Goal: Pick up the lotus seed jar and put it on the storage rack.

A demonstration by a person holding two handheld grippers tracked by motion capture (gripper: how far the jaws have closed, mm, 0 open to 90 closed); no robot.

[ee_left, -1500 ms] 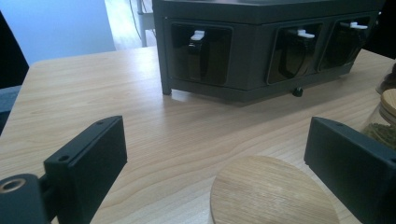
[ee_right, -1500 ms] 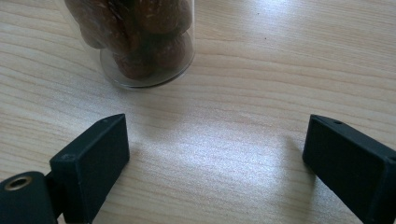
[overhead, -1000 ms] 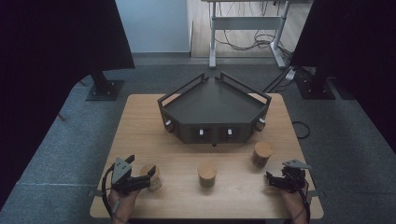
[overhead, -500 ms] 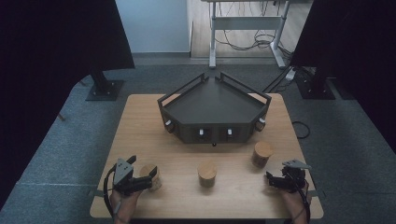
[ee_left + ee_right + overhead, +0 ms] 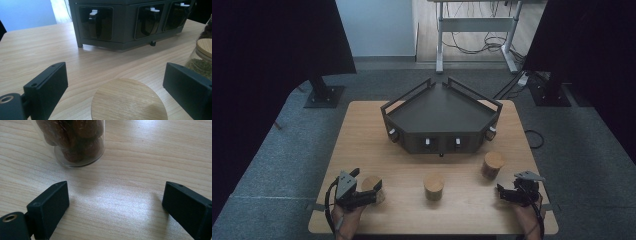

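Wooden-lidded jar (image 5: 129, 100): near front-left corner of counter (image 5: 362, 145), between left claw's jaws
Left claw (image 5: 120, 82): wide open, holding nothing
Right claw (image 5: 115, 197): wide open, empty, near front-right corner

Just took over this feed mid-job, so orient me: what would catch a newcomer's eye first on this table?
The dark angular rack with small jars in its front slots dominates the far middle of the wooden table. Three wood-lidded jars stand in a row nearer the person: the left jar, the middle jar and the right jar. The left gripper is open around the left jar, while the right gripper is open over bare wood.
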